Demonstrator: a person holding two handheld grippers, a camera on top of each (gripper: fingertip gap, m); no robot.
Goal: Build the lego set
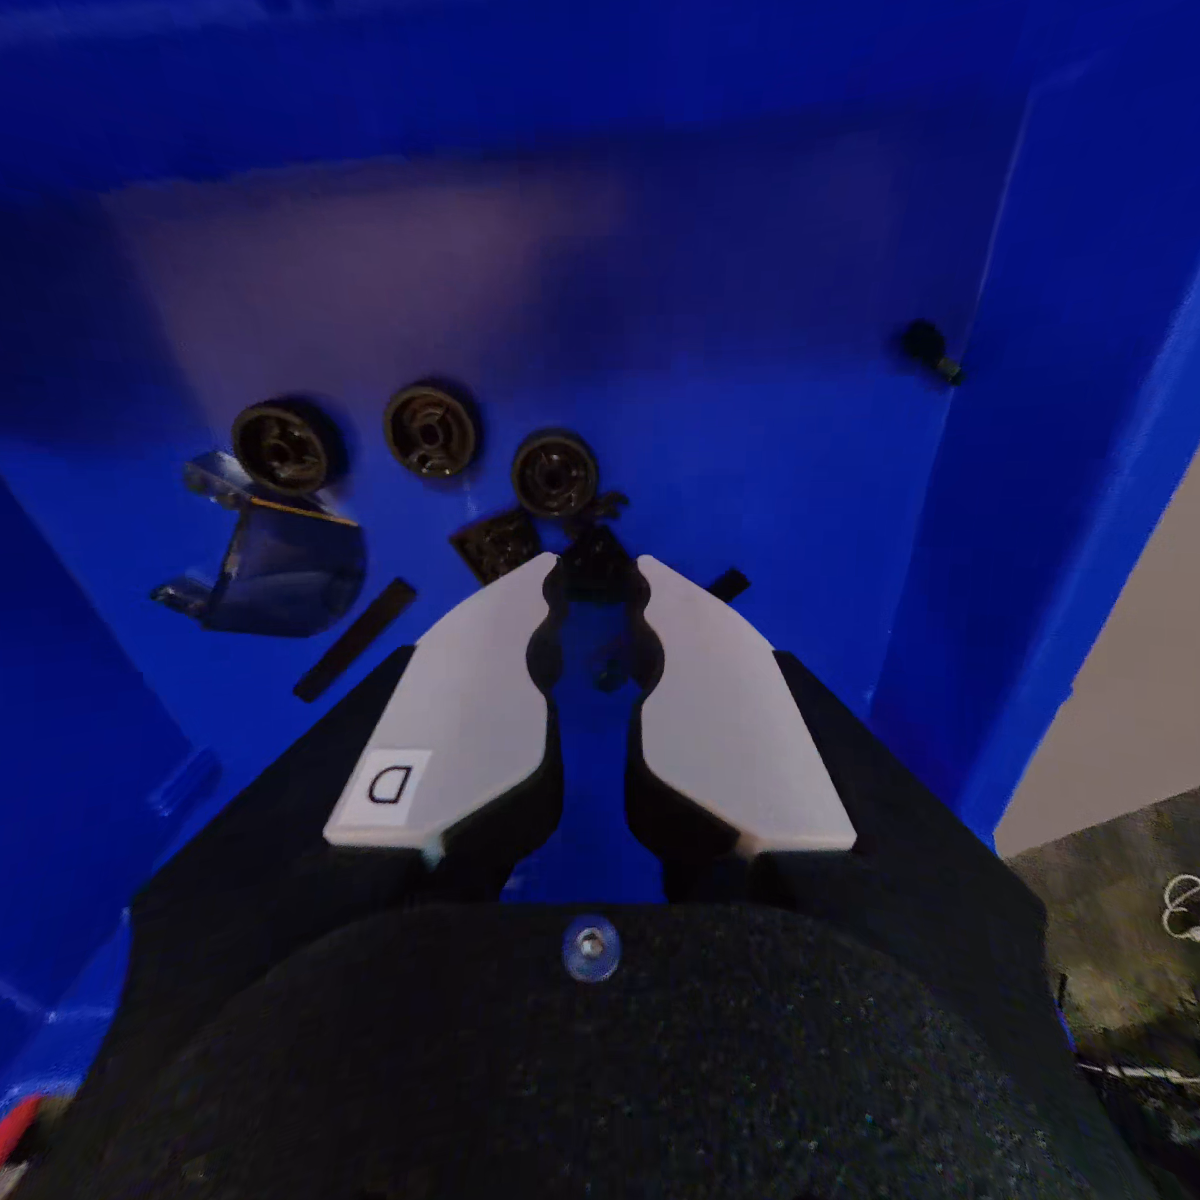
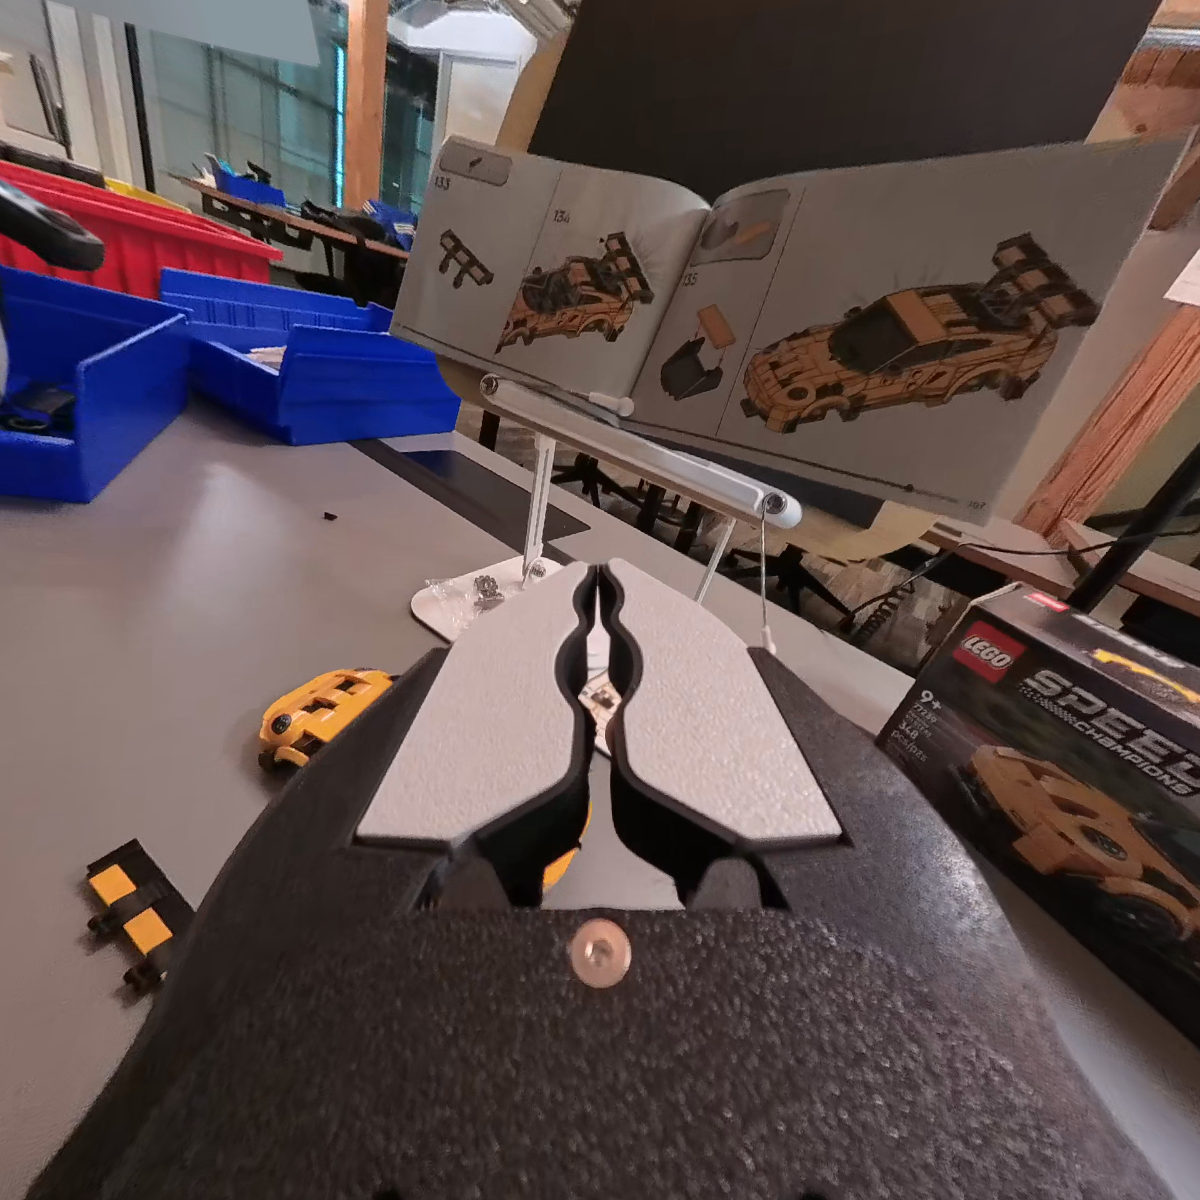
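In the left wrist view we find the left gripper [image 1: 596, 571] reaching into a blue bin [image 1: 747, 260], its white fingers [image 1: 480, 675] narrowed at the tips onto a small black piece [image 1: 594, 558] at the centre of the frame; the tips appear to touch it on both sides. Three dark wheels [image 1: 428, 432] lie in a row on the bin floor at centre left. Below the leftmost wheel sits a clear windshield piece [image 1: 279, 571]. A flat black strip [image 1: 356, 639] lies just right of it, and a black textured plate [image 1: 497, 542] lies just left of the fingertips. A small black peg [image 1: 932, 350] rests against the bin wall at the upper right.

In the right wrist view we note the right gripper [image 2: 599, 578] with its fingers pressed together at the tips, holding nothing we can make out. A yellow car body [image 2: 318, 711] rests on the grey table [image 2: 162, 617] at centre left, partly hidden by the gripper. A yellow and black piece [image 2: 130, 906] lies at lower left. An open instruction booklet [image 2: 812, 312] stands on a white stand [image 2: 636, 461] at upper centre. The set's box [image 2: 1071, 747] occupies the right edge. Blue bins [image 2: 312, 376] and a red bin [image 2: 130, 240] stand at upper left.
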